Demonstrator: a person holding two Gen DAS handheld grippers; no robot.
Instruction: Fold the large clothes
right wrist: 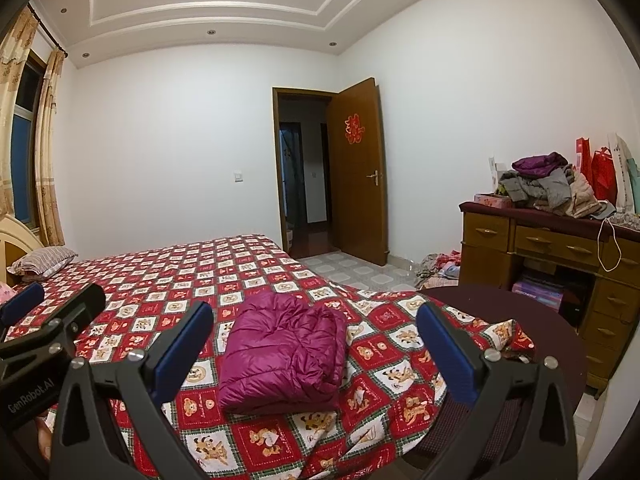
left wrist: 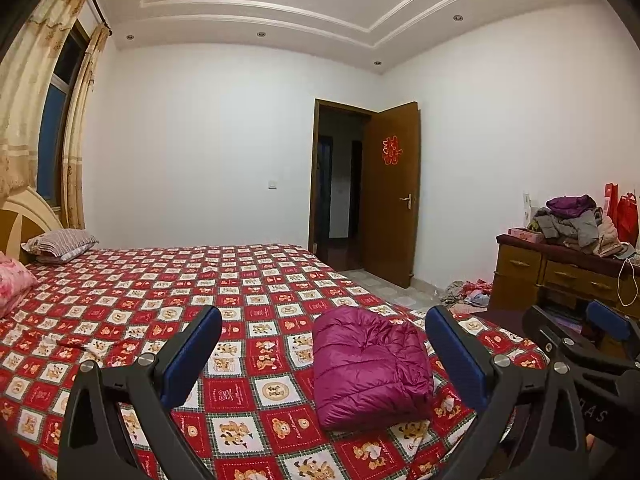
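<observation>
Nearest the cameras, the left gripper [left wrist: 324,354] and the right gripper [right wrist: 314,346] both stand wide open with nothing between their blue pads, held above the near edge of the bed [left wrist: 132,280]. Just beyond them, on the bed's near corner, lies the purple padded jacket [right wrist: 282,354], already gathered into a thick, roughly square bundle resting flat on the red checked sheet [right wrist: 392,364]. It looks light and puffy, with a smooth, shiny shell that will likely slide under the pads and spring back when pressed, so a shallow pinch on the quilting may slip. A firmer hold would probably come from pinching a doubled edge or a corner of the bundle, one gripper at each side. Farther along the bed, a striped pillow [left wrist: 60,242] sits at the headboard end. Beyond the bed's foot stand an open door [right wrist: 358,168] and a wooden desk [right wrist: 556,248] heaped with more clothes [right wrist: 548,184].
</observation>
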